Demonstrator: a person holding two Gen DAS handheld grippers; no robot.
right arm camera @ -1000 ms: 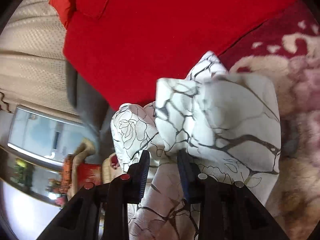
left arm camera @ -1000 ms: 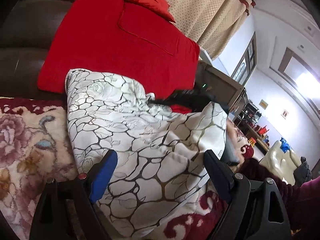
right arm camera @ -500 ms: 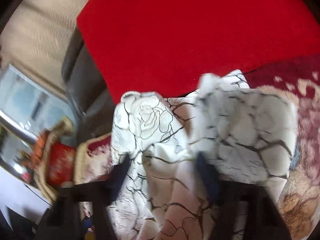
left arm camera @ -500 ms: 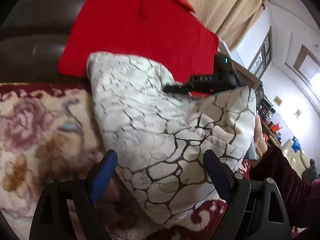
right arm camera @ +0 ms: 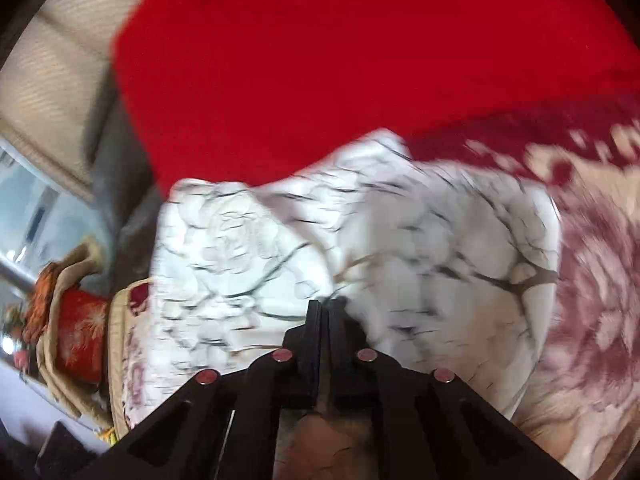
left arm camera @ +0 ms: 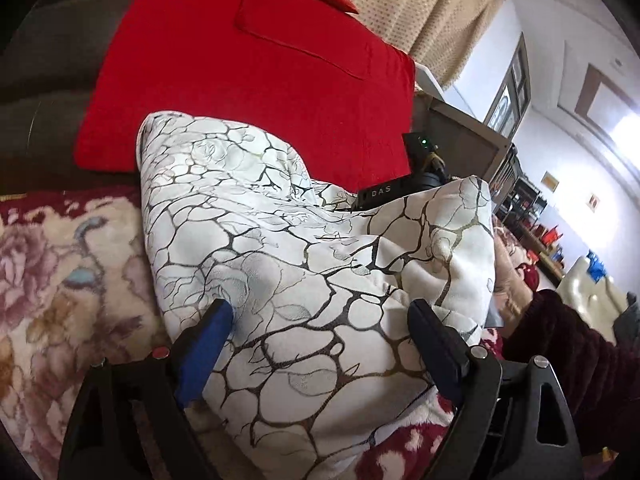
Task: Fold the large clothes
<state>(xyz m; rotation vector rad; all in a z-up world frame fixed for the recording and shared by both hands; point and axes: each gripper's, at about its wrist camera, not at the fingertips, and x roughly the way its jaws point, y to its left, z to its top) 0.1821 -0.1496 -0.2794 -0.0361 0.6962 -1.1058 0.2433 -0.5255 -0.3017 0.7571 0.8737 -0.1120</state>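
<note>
A white garment with a black crackle and rose print [left arm camera: 304, 264] lies folded in a thick bundle on a floral blanket. My left gripper [left arm camera: 320, 320] is open, its fingers spread either side of the bundle's near end. In the right wrist view the same garment [right arm camera: 360, 248] is blurred. My right gripper [right arm camera: 325, 304] has its jaws pressed together at the garment's near edge; whether cloth is pinched between them is unclear. The right gripper's black body [left arm camera: 384, 194] shows behind the bundle in the left wrist view.
A red cushion cover [left arm camera: 256, 80] lies behind the garment against a dark sofa back [left arm camera: 48, 52]. The floral blanket [left arm camera: 60, 272] spreads left and under. A person's dark red sleeve [left arm camera: 560, 344] is at the right. Beige curtains [left arm camera: 420, 12] hang behind.
The right gripper went from gripping a fold to open, then closed its jaws at the garment's edge. The bundle has settled flatter; the left gripper stayed open around it.
</note>
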